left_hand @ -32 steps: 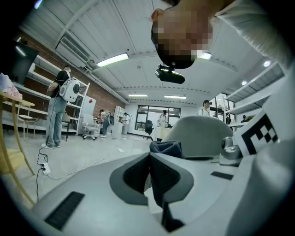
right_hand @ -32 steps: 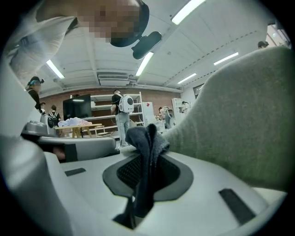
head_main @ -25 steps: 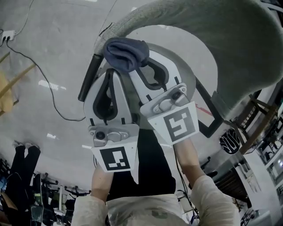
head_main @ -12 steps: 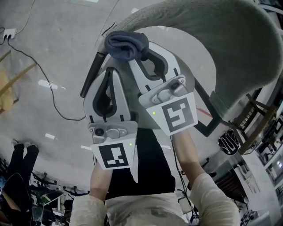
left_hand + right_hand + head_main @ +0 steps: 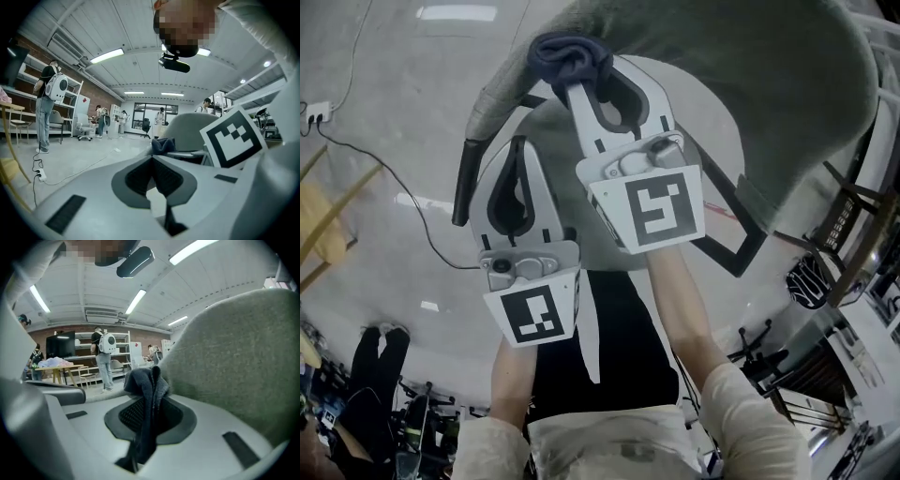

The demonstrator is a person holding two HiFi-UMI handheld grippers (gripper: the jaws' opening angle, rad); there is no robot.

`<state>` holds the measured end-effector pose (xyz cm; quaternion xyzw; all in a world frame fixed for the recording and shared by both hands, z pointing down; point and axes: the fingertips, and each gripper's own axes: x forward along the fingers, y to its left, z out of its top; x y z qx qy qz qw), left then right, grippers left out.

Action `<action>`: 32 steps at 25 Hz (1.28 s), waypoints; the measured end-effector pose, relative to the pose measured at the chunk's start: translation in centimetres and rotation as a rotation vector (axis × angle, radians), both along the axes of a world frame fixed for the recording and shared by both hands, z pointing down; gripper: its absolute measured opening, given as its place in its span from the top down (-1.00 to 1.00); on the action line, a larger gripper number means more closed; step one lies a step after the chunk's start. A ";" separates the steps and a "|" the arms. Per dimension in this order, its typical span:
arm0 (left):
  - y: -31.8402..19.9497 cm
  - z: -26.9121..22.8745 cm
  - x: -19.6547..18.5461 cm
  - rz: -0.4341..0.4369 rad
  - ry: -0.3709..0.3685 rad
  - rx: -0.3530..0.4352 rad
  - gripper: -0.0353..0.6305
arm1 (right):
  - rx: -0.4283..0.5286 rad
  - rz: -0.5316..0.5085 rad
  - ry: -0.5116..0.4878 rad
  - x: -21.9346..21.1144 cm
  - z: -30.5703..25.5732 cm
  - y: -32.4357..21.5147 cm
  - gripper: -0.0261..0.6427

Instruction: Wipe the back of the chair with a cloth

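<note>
Chair back [image 5: 750, 84], in grey fabric, fills the upper right of the head view and curves across the top toward the upper left; it also takes up the right half of the right gripper view [image 5: 234, 357]. Pale floor [image 5: 384, 94] covers the left side, with a thin dark cable [image 5: 384, 178] trailing over it. The right gripper [image 5: 581, 82] reaches to the top centre, its jaws clamped on a dark blue cloth [image 5: 570, 58] that bunches out past the tips and touches the edge of the chair back; in its own view the cloth [image 5: 147, 380] hangs pinched between the pads. The left gripper [image 5: 517, 141] sits lower and to the left, jaws closed together with nothing between them, just beside a black armrest [image 5: 467, 183].
</note>
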<state>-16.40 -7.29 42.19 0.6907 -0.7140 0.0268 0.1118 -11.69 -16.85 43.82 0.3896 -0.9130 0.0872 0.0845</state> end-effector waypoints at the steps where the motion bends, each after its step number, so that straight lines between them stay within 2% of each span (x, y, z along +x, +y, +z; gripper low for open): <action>1: -0.5 -0.1 0.4 0.002 0.001 -0.002 0.85 | 0.003 0.035 0.007 1.0 -0.1 -0.7 0.75; 5: -2.5 -0.5 3.1 0.052 0.008 0.002 0.85 | 0.016 0.174 0.024 5.6 -0.5 -3.2 0.75; 11: -5.1 -1.2 6.3 0.188 -0.017 0.035 0.85 | -0.001 0.410 -0.005 11.3 -0.2 -4.9 0.74; 14: -6.3 -2.1 8.8 0.239 -0.014 0.053 0.85 | 0.012 0.530 0.001 15.9 -0.6 -4.9 0.75; 18: -6.7 -2.5 12.6 0.342 -0.002 0.062 0.85 | 0.014 0.700 0.008 21.7 -0.6 -3.4 0.74; 24: -5.8 -2.5 18.3 0.510 0.017 0.070 0.85 | 0.031 0.912 0.028 27.7 -0.6 0.4 0.74; 28: -4.6 -2.1 21.6 0.596 0.040 0.058 0.85 | 0.036 1.072 0.048 31.2 -0.9 3.9 0.74; 32: -3.5 -1.7 23.9 0.675 0.035 0.044 0.85 | 0.023 1.171 0.038 33.3 -0.7 7.1 0.74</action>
